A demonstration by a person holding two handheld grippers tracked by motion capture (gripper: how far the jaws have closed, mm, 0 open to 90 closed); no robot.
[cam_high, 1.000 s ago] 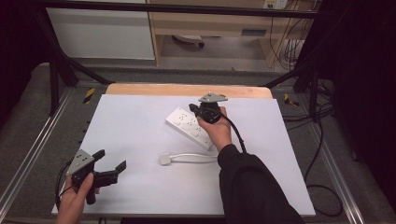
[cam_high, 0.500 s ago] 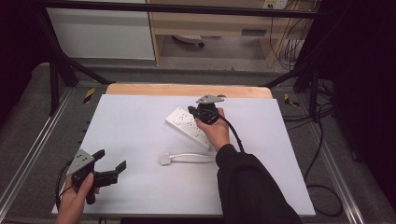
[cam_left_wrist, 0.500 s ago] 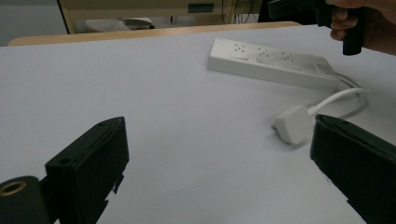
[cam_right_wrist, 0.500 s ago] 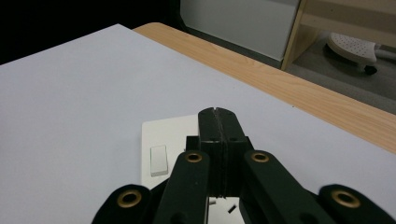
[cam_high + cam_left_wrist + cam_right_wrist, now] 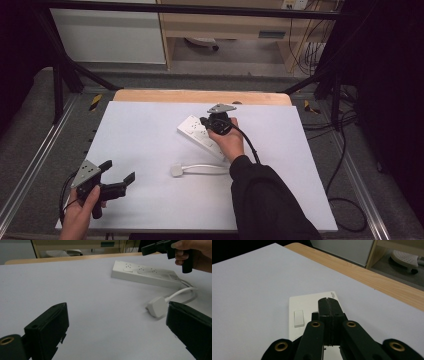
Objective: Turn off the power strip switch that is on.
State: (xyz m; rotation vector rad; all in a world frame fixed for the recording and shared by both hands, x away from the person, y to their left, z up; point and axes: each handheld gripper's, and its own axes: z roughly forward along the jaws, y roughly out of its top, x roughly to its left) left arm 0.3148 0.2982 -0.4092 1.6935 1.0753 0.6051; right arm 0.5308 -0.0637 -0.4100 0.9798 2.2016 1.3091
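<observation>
High view: right gripper point(image 5: 206, 121), carried a little farther toward the far end of the power strip point(image 5: 201, 136) than a second ago, hovers over it, likely lining up on the switch. Left gripper point(image 5: 119, 178) unmoved at the near left corner.

Left gripper view: jaws spread wide, empty; plug point(image 5: 156, 306) and cord point(image 5: 182, 291) lie loose by the strip.

Right gripper view: jaws pressed together, nothing between them, above the rocker switch point(image 5: 298, 318). Contact with the strip unclear; sockets hidden.

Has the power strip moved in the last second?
No. The power strip lies at the same spot and angle relative to the table's wooden edge.
</observation>
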